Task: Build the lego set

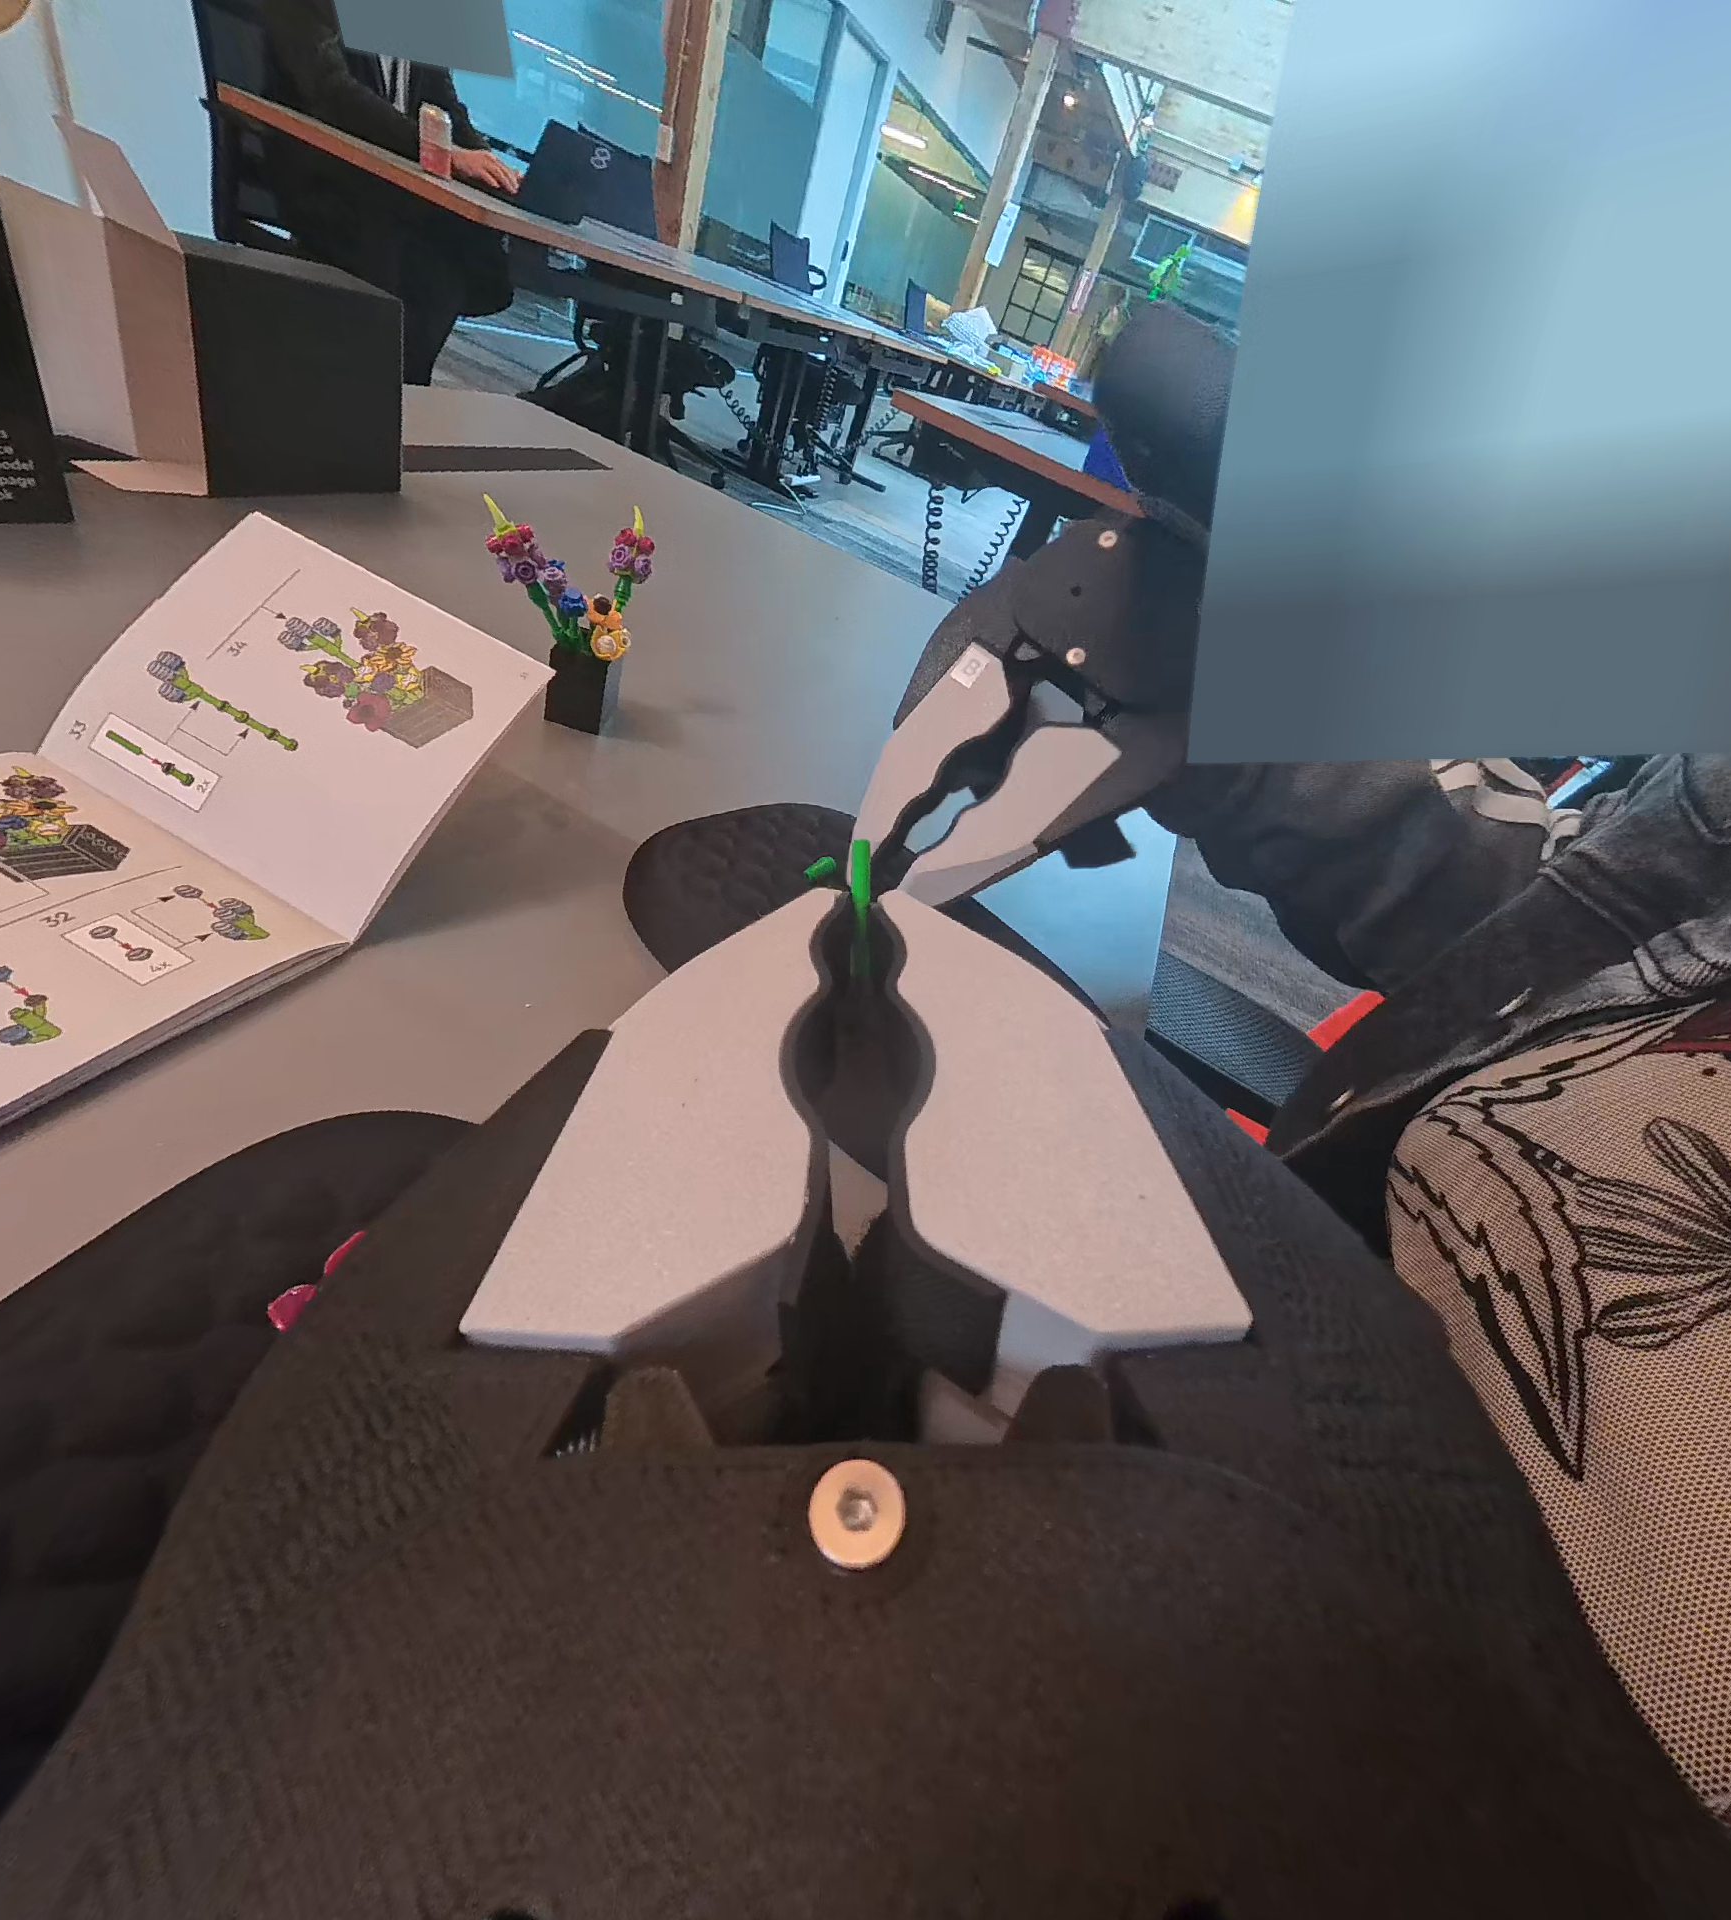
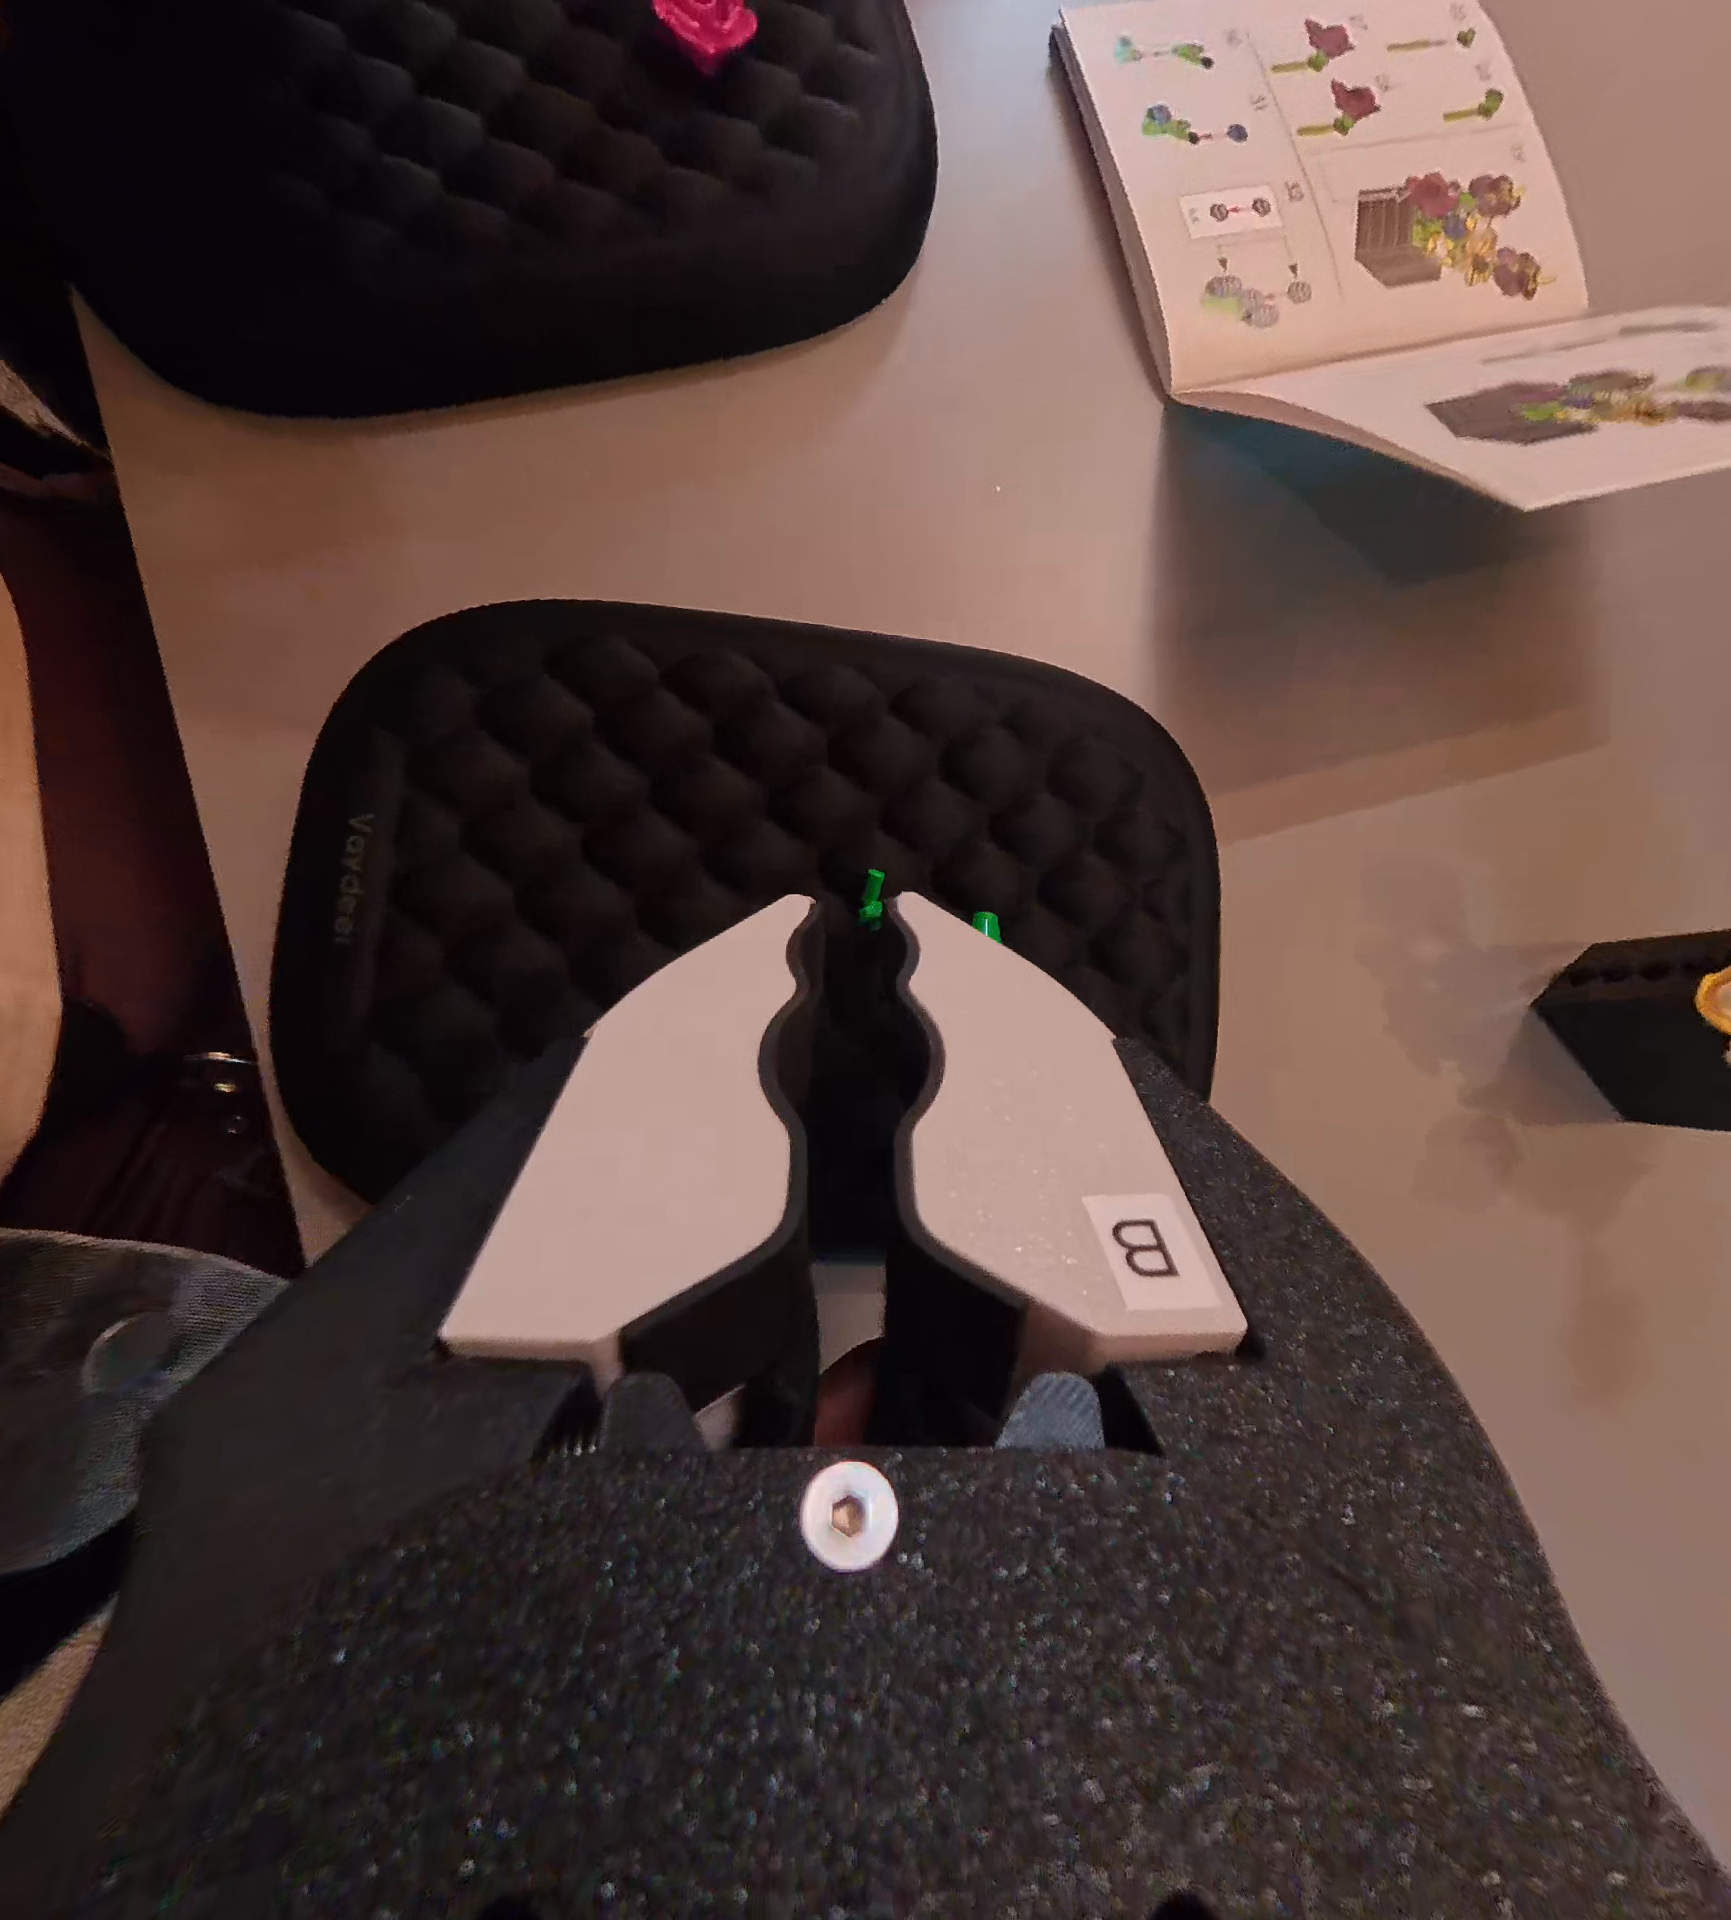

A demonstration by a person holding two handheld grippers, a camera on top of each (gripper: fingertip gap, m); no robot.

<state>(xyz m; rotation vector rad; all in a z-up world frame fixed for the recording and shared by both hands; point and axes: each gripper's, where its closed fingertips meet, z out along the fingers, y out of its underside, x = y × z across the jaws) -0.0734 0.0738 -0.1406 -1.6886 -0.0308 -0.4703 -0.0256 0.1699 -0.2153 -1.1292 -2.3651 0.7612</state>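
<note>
Pinching a green stem (image 1: 859, 914), the left tool (image 1: 859, 909) faces the slightly parted right tool (image 2: 856, 909).

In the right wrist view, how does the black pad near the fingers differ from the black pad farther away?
The far pad carries a pink piece; the near pad shows none. The right gripper points at the near pad, not the far pad. Both are black, quilted, on the grey table.

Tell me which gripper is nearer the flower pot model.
Left, as far as I can judge. The left gripper sits short of the flower pot model, holding a green stem; the right gripper is farther to its right.
</note>
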